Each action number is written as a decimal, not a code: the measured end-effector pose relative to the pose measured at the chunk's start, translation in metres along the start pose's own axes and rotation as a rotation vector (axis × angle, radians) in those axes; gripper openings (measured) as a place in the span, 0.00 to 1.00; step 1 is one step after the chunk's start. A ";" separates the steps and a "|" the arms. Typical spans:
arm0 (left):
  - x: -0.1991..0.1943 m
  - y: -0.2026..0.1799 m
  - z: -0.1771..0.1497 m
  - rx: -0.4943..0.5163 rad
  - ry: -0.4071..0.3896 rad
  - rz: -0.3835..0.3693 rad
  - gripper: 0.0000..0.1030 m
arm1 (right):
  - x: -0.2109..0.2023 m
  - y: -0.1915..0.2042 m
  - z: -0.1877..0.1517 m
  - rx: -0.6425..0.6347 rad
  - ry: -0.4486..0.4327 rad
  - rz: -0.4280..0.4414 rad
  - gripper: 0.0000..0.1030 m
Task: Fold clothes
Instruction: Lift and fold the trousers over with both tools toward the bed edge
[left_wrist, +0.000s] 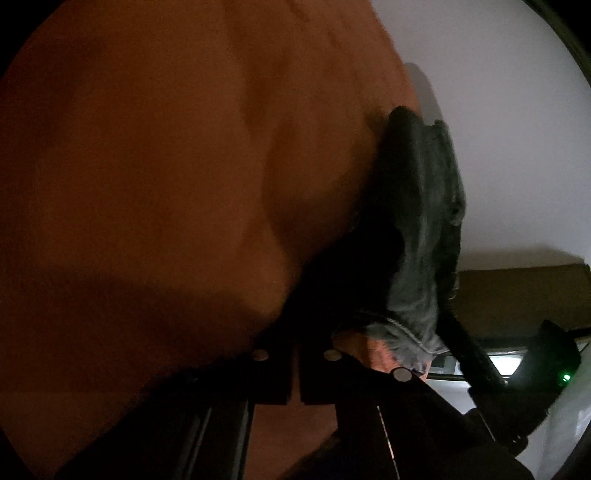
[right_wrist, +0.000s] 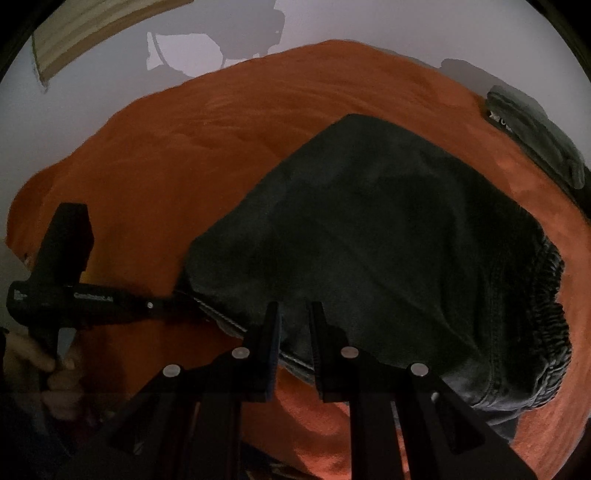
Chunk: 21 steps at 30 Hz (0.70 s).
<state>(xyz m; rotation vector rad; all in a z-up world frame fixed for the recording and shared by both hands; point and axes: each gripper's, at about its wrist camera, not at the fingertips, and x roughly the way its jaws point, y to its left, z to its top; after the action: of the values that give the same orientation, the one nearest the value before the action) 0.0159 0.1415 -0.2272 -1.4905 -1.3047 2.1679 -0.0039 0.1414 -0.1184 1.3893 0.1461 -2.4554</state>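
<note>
Left hand-held gripper (right_wrist: 195, 308): jaws brought together on the near-left hem corner of the dark garment; in its own view the two fingers (left_wrist: 273, 373) stand almost touching, with only a thin slit between them, and what lies between the tips is too dark to make out.
Right hand-held gripper (right_wrist: 293, 314): jaws narrow, a small gap between them, tips over the near hem of the dark garment; whether the pads press the cloth I cannot tell.
Hand (right_wrist: 55, 363): wrapped around the handle of the left hand-held gripper, to the left of the dark garment.
Dark garment (right_wrist: 388, 240): the task's thing, dark grey-green, spread flat on the orange cover, near its middle; the gathered elastic waistband (right_wrist: 550, 321) lies at the garment's right end, the stitched hem at its near-left edge.
Dark garment, left wrist view (left_wrist: 421, 229): bunched folds rising just right of the fingers, against the orange cover.
Orange cover (right_wrist: 177, 155): plush surface under the dark garment, reaching out on all sides of it.
Second garment (right_wrist: 535, 133): grey, folded, beyond the dark garment at the cover's far right edge, well apart from it.
Wall (right_wrist: 74, 110): pale, behind the orange cover.
</note>
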 end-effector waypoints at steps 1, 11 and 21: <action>-0.005 -0.004 0.001 0.018 -0.014 0.002 0.02 | -0.002 0.001 0.001 0.009 -0.005 0.011 0.14; -0.044 -0.016 -0.002 0.044 -0.121 0.024 0.04 | -0.015 0.007 -0.005 0.046 -0.004 0.043 0.14; -0.024 -0.027 0.023 0.117 -0.017 -0.032 0.43 | -0.021 0.008 0.010 0.095 0.037 0.055 0.15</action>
<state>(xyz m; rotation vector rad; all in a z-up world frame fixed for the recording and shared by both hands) 0.0006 0.1302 -0.1890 -1.4006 -1.1758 2.2004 0.0004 0.1363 -0.0946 1.4587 -0.0009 -2.4204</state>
